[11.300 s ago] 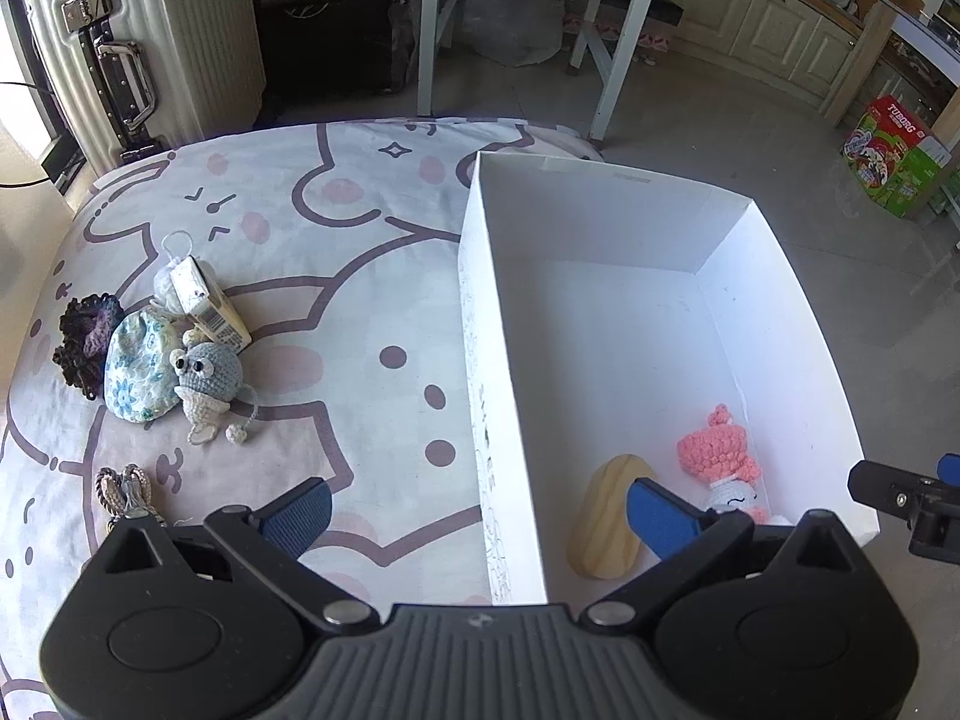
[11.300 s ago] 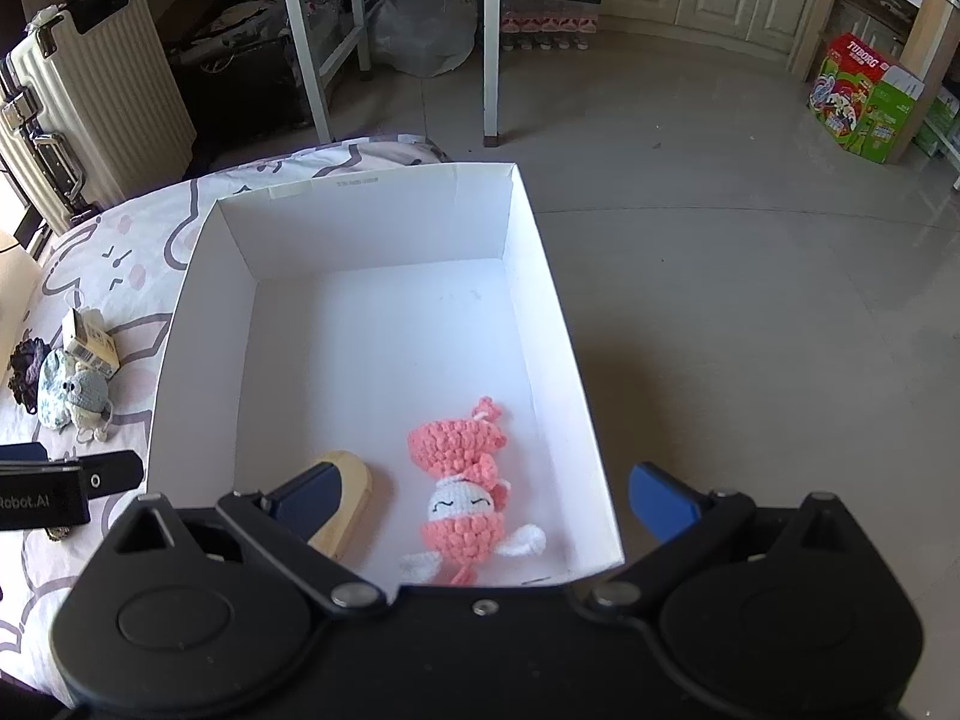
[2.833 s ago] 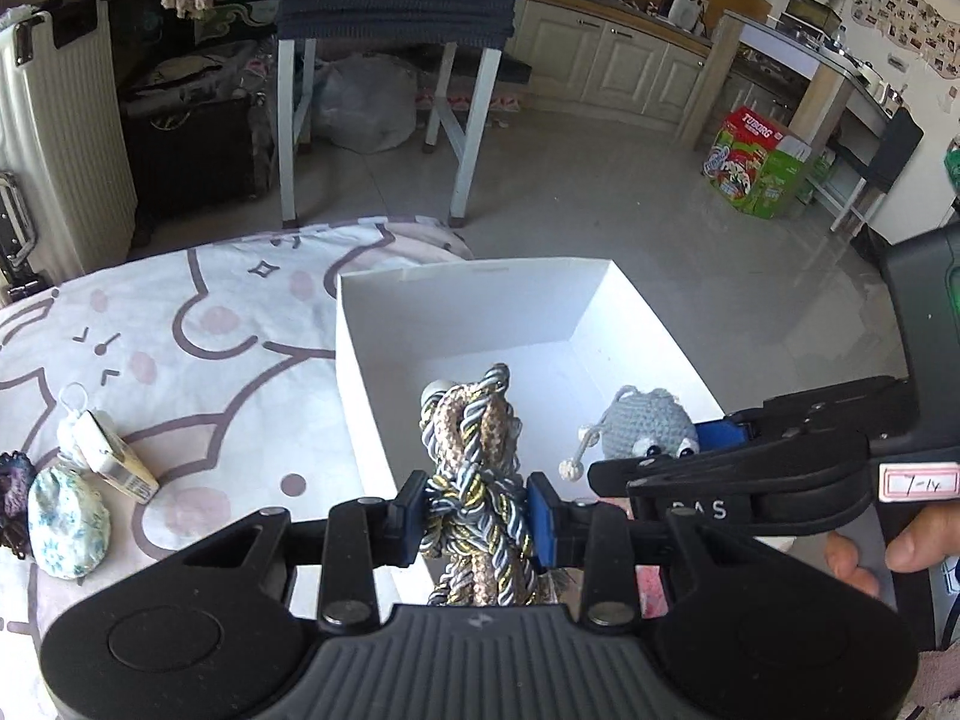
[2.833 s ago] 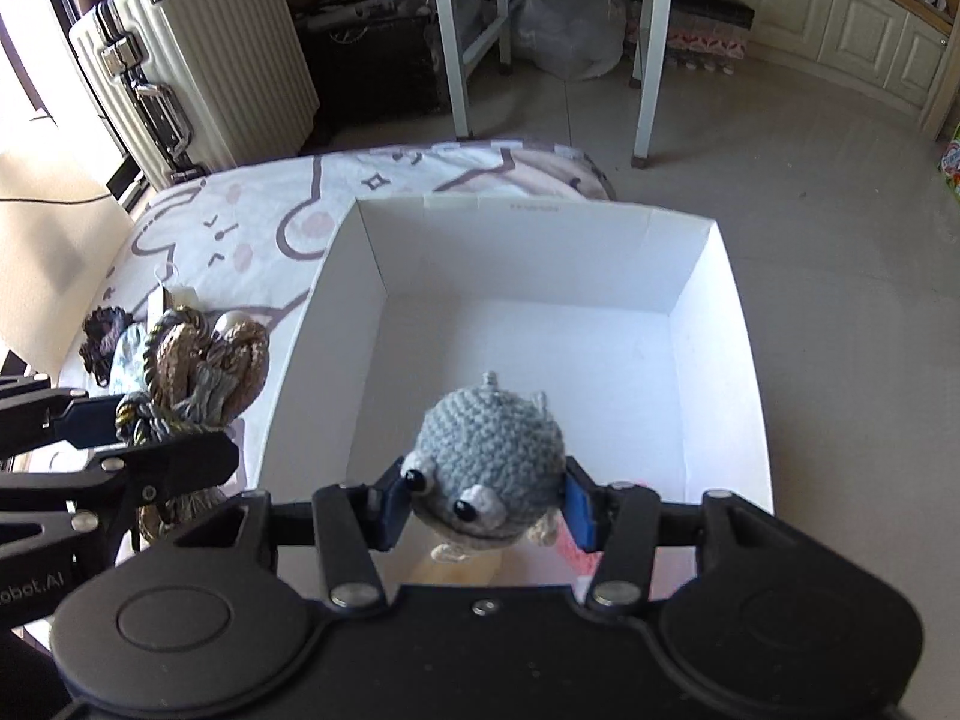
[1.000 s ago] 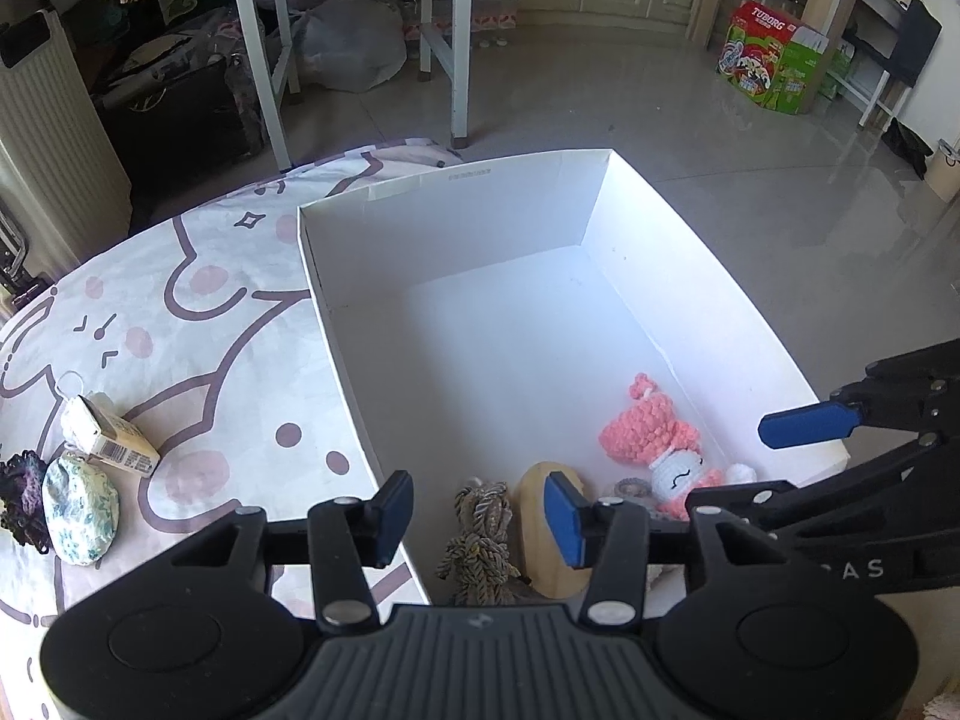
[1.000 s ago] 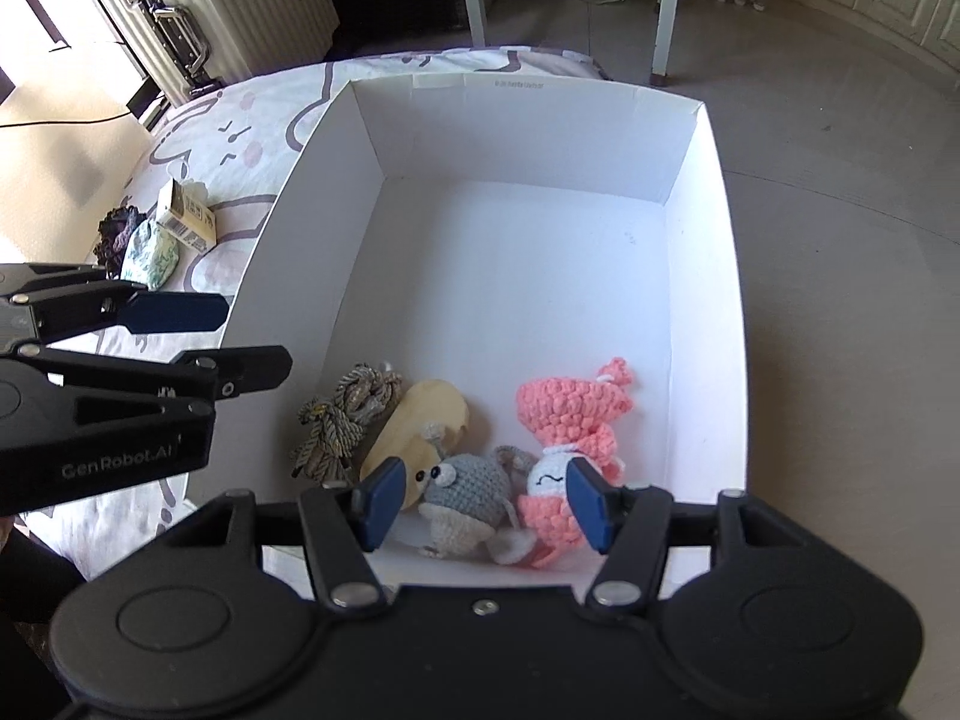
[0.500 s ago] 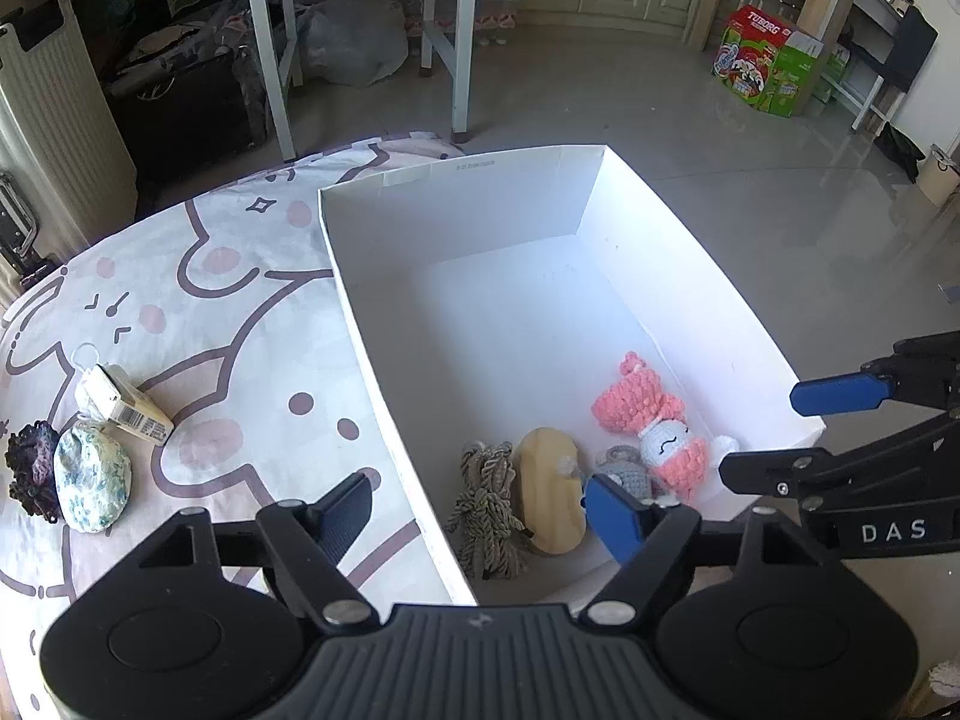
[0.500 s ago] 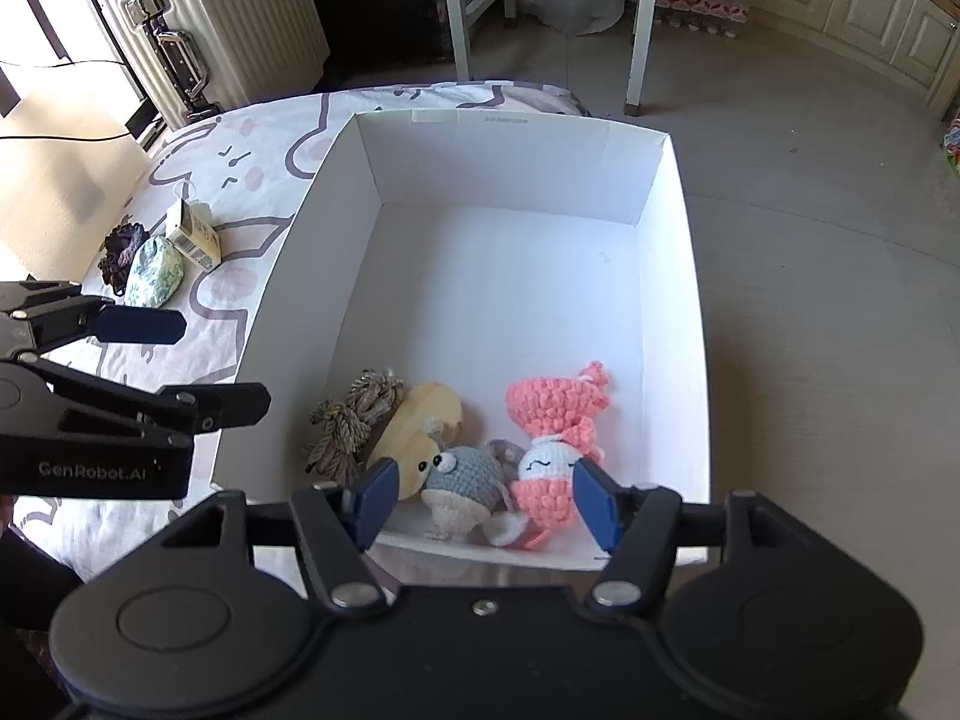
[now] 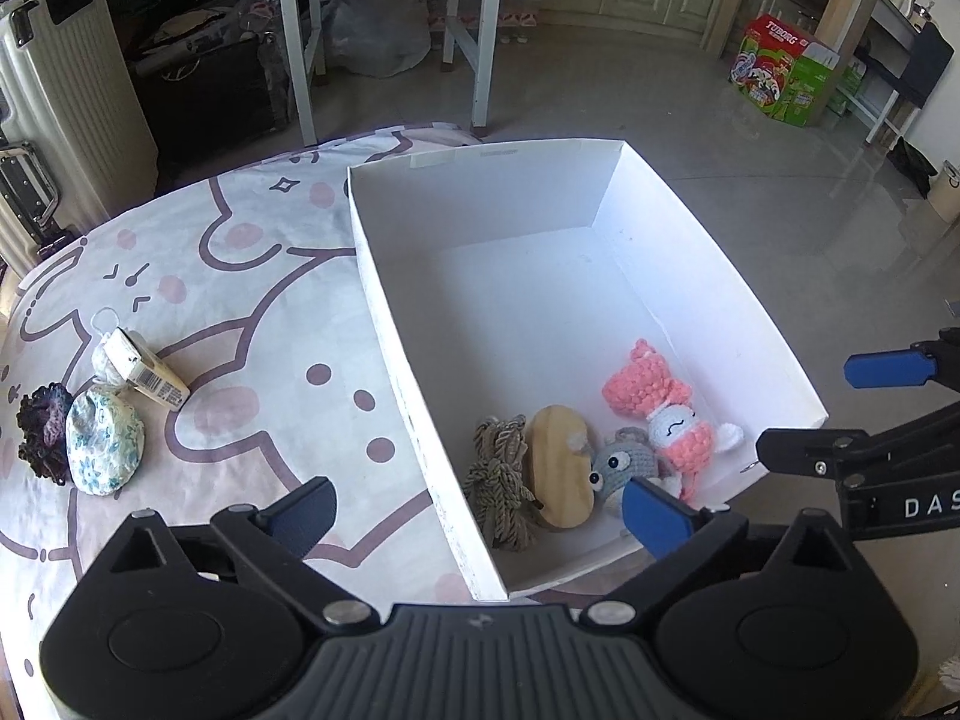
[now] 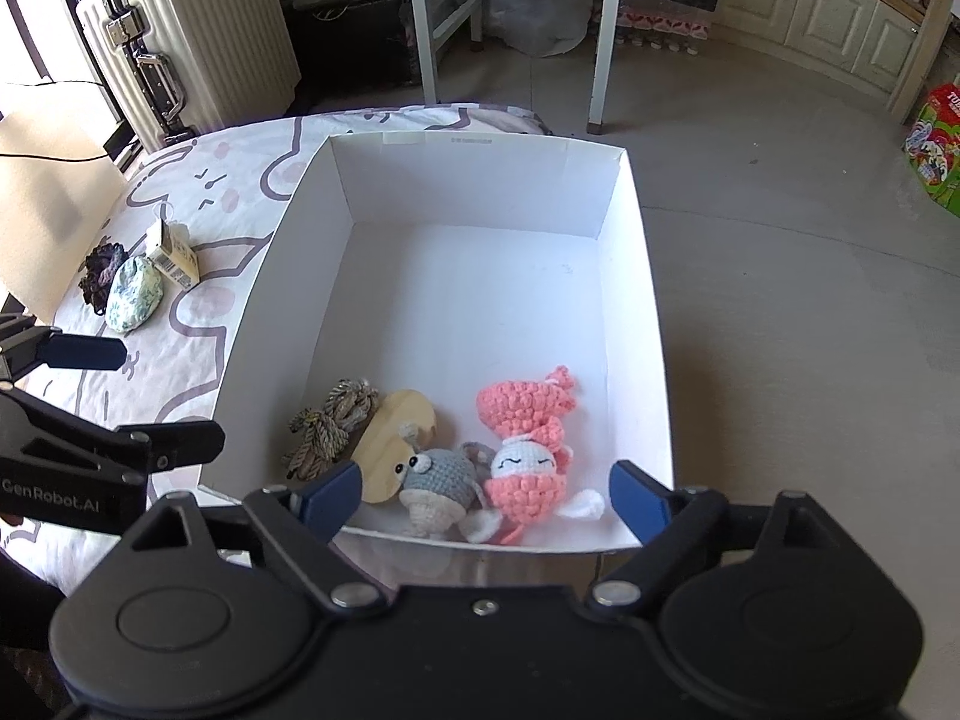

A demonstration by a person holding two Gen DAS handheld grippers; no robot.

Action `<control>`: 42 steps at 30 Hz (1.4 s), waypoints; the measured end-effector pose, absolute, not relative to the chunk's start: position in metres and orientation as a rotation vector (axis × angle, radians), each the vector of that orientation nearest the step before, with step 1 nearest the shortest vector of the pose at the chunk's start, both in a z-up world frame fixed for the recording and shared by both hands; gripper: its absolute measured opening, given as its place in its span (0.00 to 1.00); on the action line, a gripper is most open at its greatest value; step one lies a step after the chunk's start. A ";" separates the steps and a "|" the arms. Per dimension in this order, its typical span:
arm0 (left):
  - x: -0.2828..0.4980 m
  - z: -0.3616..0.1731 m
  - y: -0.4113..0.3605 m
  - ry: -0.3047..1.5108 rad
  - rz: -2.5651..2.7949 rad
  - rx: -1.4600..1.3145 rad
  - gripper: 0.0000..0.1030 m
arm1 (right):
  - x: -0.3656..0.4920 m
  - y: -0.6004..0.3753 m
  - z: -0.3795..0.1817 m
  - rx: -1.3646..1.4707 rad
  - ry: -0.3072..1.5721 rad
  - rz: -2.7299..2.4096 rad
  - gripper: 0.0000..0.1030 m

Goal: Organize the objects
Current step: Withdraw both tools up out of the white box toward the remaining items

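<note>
Both tongs spread wide, nothing between the jaws, having just been opening: left tongs [image 9: 477, 510] straddle the box's left wall, right tongs [image 10: 486, 498] hover over its near wall. White box [image 10: 474, 192] holds rope knot [image 9: 501, 483], wooden oval [image 9: 558, 468], grey doll [image 10: 441, 480], pink doll [image 10: 528, 438], bunched at near end. Pouch [image 9: 105, 441], small carton [image 9: 147, 375], dark scrunchie [image 9: 42, 429] lie on cartoon-print sheet [image 9: 252, 312], well left of box.

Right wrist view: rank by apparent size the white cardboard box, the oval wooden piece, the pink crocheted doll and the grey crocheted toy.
1. White cardboard box
2. Pink crocheted doll
3. Oval wooden piece and grey crocheted toy: look alike; overlap hides part of the wood, so unranked.
</note>
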State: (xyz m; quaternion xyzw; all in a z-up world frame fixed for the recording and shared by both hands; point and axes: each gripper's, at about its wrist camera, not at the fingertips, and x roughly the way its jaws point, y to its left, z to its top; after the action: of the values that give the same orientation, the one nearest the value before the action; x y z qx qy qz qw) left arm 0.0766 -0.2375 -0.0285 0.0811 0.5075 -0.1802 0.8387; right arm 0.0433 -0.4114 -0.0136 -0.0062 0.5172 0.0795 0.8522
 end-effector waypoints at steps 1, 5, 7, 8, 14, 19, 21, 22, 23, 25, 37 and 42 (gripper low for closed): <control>0.076 -0.029 -0.236 1.075 -0.378 0.168 0.98 | 0.042 -0.412 -0.014 -0.013 1.086 0.165 0.92; 0.077 -0.031 -0.232 1.080 -0.370 0.148 1.00 | 0.038 -0.413 -0.013 -0.010 1.051 0.167 1.00; 0.077 -0.032 -0.230 1.082 -0.368 0.144 1.00 | 0.038 -0.412 -0.013 -0.007 1.048 0.166 1.00; 0.078 -0.033 -0.228 1.082 -0.365 0.142 1.00 | 0.038 -0.412 -0.013 -0.006 1.044 0.164 1.00; 0.081 -0.033 -0.217 1.077 -0.347 0.126 1.00 | 0.042 -0.408 -0.013 -0.012 1.051 0.158 1.00; 0.087 -0.031 -0.200 1.070 -0.312 0.110 1.00 | 0.051 -0.399 -0.008 -0.010 1.034 0.148 1.00; 0.090 -0.029 -0.189 1.065 -0.295 0.102 1.00 | 0.056 -0.392 -0.006 -0.007 1.024 0.147 1.00; 0.092 -0.027 -0.183 1.063 -0.286 0.096 1.00 | 0.059 -0.388 -0.004 -0.006 1.019 0.149 1.00; 0.095 -0.025 -0.176 1.061 -0.275 0.090 1.00 | 0.062 -0.384 -0.002 -0.005 1.013 0.153 1.00; 0.099 -0.020 -0.162 1.054 -0.252 0.081 1.00 | 0.068 -0.374 0.000 -0.004 1.006 0.160 1.00; 0.114 0.001 -0.065 1.021 -0.095 0.016 1.00 | 0.103 -0.294 0.008 -0.033 0.965 0.249 1.00; 0.117 0.001 -0.029 1.023 -0.030 -0.011 1.00 | 0.115 -0.257 0.010 -0.025 0.950 0.315 1.00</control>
State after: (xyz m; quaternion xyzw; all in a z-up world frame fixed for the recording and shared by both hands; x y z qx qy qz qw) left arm 0.1171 -0.0288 0.0008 -0.0051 0.4894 -0.0144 0.8719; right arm 0.1150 -0.2566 0.0104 -0.0122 0.4554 0.1511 0.8773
